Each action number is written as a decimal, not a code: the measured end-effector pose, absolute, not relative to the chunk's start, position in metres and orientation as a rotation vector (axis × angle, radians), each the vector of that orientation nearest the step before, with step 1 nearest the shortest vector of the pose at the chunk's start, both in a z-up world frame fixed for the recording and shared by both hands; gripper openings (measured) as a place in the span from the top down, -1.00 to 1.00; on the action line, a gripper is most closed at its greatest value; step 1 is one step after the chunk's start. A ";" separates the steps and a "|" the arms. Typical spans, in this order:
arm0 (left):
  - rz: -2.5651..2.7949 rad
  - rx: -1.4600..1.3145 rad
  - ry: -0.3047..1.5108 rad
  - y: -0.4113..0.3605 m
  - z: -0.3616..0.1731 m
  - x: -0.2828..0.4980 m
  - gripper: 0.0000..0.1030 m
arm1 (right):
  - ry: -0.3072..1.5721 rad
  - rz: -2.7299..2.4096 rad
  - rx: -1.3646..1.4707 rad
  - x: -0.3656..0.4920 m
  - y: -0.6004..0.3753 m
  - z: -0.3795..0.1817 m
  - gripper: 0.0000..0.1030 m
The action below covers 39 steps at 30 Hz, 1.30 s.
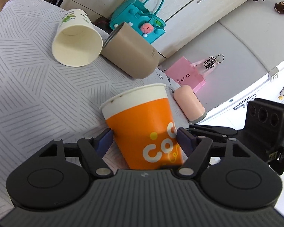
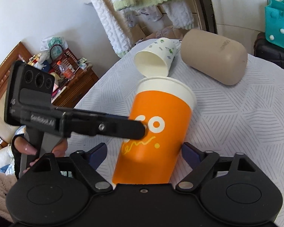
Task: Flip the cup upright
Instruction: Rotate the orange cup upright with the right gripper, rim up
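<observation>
An orange paper cup (image 1: 142, 126) with a white rim stands mouth up and tilted between the blue pads of my left gripper (image 1: 144, 141), which presses on both its sides. In the right wrist view the same cup (image 2: 161, 124) sits between the pads of my right gripper (image 2: 144, 155), which stands open with a gap on each side. The left gripper's finger (image 2: 108, 127) crosses in front and touches the cup. A cream paper cup (image 1: 76, 39) with green prints lies on its side further back. A beige tumbler (image 1: 130, 51) lies on its side beside it.
The table has a white cloth with grey stripes (image 1: 28, 94). A pink capsule-shaped case (image 1: 189, 104) lies near the table edge. A teal bag (image 1: 140, 20) and a pink bag (image 1: 185, 75) sit beyond the table. A wooden cabinet (image 2: 72, 87) stands at the left.
</observation>
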<state>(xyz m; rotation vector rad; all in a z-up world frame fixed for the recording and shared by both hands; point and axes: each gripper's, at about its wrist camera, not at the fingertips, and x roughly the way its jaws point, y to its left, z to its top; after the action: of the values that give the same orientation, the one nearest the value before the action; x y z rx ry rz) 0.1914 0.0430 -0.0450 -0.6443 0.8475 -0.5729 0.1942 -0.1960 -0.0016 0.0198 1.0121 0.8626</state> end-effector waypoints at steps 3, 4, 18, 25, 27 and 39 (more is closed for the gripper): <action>-0.589 -0.678 0.859 0.043 -0.049 0.193 -0.46 | 0.991 0.848 -0.009 0.192 -0.199 -0.002 -0.51; -0.595 -0.676 0.856 0.042 -0.049 0.192 -0.45 | 0.983 0.841 -0.014 0.189 -0.199 -0.002 -0.51; -0.591 -0.274 0.553 0.002 0.005 0.145 -0.34 | 0.603 0.778 -0.337 0.136 -0.201 0.017 -0.51; -0.605 -0.169 0.471 -0.004 0.025 0.155 -0.33 | 0.506 0.737 -0.323 0.150 -0.200 0.013 -0.51; -0.617 -0.166 0.473 -0.005 0.029 0.162 -0.32 | 0.461 0.714 -0.320 0.152 -0.200 0.010 -0.51; -0.591 -0.091 0.396 -0.015 0.019 0.166 -0.32 | 0.281 0.684 -0.312 0.157 -0.204 -0.002 -0.48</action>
<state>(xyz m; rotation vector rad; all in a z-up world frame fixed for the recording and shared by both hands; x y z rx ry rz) 0.1660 -0.0152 0.0195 -0.0907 0.3962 -0.5913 0.1570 -0.2038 -0.0025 -0.3115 0.2808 0.6838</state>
